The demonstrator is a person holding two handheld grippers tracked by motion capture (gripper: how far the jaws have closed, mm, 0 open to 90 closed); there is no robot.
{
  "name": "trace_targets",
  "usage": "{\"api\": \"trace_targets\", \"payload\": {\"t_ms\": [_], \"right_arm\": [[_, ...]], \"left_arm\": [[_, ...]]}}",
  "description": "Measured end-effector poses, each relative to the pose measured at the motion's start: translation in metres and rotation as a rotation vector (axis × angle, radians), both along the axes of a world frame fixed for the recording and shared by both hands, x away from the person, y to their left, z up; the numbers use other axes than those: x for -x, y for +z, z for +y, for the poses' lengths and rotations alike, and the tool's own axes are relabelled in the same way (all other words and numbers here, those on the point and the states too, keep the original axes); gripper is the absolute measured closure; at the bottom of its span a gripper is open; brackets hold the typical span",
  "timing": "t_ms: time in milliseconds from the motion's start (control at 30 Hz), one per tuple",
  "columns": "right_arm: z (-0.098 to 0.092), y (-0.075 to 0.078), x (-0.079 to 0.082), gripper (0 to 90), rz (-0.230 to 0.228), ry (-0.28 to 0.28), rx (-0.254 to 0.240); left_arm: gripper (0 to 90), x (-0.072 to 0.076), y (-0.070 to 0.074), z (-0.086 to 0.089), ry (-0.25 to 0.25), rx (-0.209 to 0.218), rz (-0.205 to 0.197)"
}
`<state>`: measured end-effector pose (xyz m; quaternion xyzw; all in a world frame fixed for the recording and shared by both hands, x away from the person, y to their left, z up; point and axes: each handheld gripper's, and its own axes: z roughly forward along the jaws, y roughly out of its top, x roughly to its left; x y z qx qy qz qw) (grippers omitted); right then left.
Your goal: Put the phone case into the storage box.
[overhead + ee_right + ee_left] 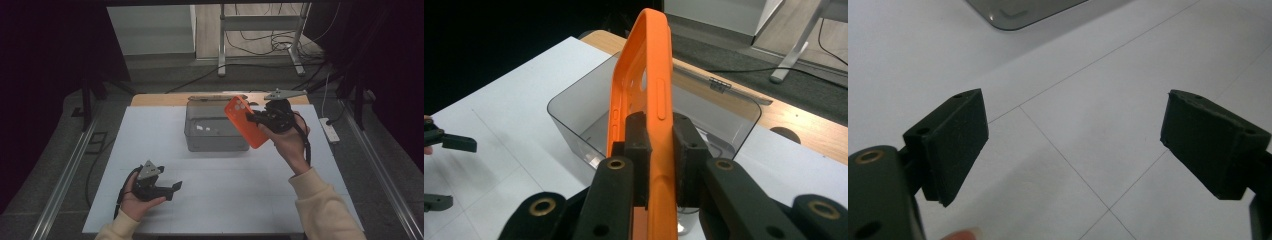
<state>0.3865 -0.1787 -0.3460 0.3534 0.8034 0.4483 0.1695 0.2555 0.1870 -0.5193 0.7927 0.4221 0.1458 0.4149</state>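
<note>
Right gripper [659, 145] clamps unmarked orange phone case [644, 75] above clear bin [216, 131]; left gripper [1075, 145] gapes wide.

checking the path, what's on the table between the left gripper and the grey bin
Nothing: in the high view only bare white table lies between the left gripper and the grey bin. The orange phone case is up in the right gripper, beside the bin.

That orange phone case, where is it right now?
The orange phone case is clamped in the right gripper, held in the air over the right edge of the clear box, right of centre in the high view.
</note>
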Motion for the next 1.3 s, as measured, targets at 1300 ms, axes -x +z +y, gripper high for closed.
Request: {"api": "trace_targets", "payload": {"t_ms": [1300], "right_arm": [[0.013,0.005,-0.038,79.6,0.053,-0.088,0.038]], "left_arm": [[12.0,0.0,0.0,0.0,0.003,0.005,0.001]]}}
